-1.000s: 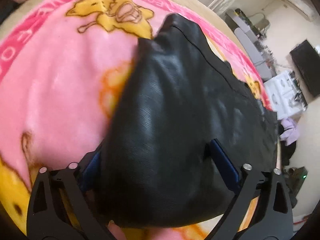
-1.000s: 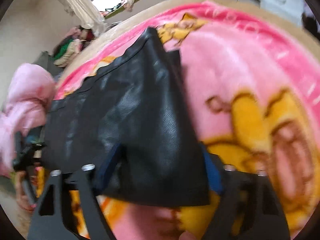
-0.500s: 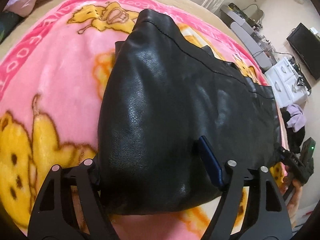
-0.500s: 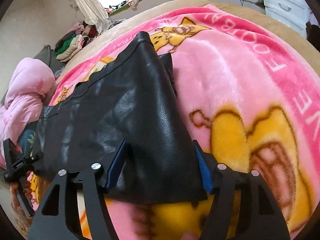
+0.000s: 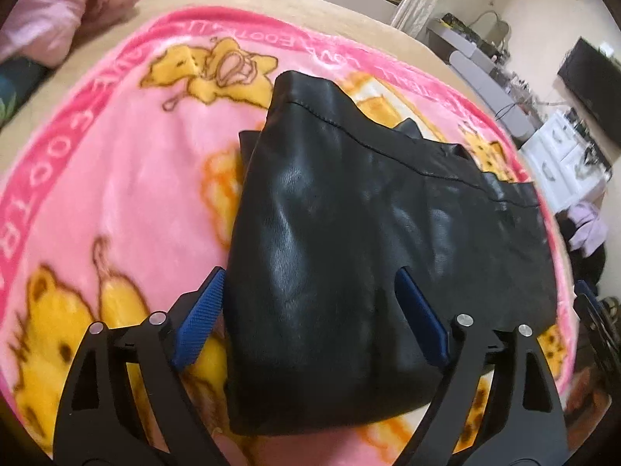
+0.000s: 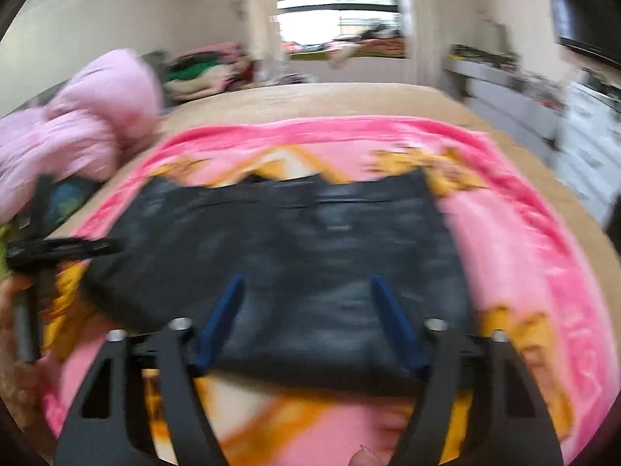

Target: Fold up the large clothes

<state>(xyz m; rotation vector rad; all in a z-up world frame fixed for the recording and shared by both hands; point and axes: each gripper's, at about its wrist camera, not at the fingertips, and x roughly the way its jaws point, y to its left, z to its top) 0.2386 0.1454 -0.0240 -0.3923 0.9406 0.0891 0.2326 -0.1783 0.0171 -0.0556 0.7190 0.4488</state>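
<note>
Lying crosswise ahead of both tongs, the black garment (image 5: 368, 240) is gripped by neither left tongs (image 5: 310, 314) nor right tongs (image 6: 306, 318); both are spread wide.

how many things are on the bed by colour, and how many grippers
black: 1, the folded leather garment
pink with yellow print: 1, the blanket under it
pale pink: 1, the padded bundle at the bed's edge
grippers: 2, left gripper and right gripper, both open
total: 5

left wrist: close, low | right wrist: higher, farther | shared: black garment (image 5: 349, 240) (image 6: 295, 264)
</note>
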